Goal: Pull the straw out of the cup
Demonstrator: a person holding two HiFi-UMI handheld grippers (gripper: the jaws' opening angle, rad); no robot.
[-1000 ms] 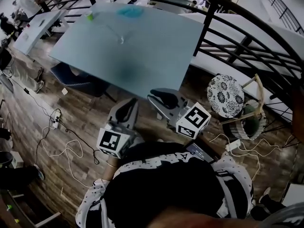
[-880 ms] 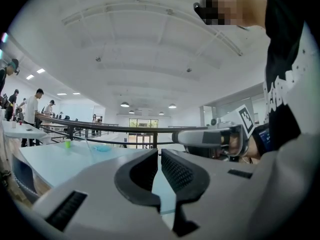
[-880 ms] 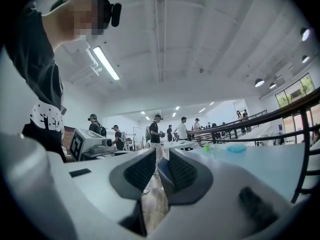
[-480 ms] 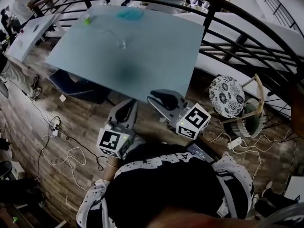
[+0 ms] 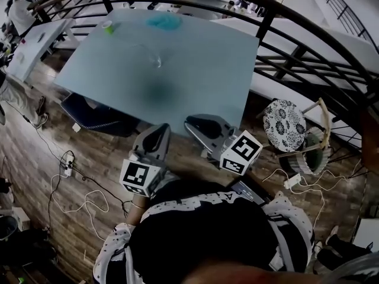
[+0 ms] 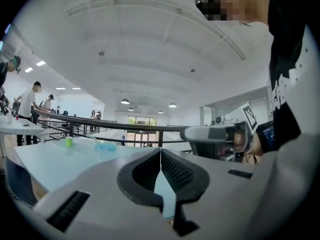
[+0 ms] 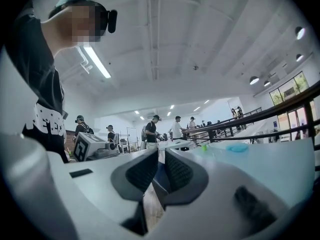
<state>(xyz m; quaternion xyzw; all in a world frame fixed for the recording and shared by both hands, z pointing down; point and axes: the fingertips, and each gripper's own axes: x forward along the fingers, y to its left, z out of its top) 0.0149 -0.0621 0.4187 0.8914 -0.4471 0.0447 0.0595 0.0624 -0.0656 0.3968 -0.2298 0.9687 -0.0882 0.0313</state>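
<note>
Plank floor underfoot, black railing curving along the right. Pale blue table filling the upper head view. Nearer, short of the table's edge and off its surface: left gripper, jaws pressed tip to tip on nothing; just beside it, right gripper, jaws a narrow slit apart, likewise empty. At the table's far edge, a flat blue object and a small green cup. Nearer the middle, clear cup, well apart from both grippers. In it, straw, only a faint line leaning left.
</note>
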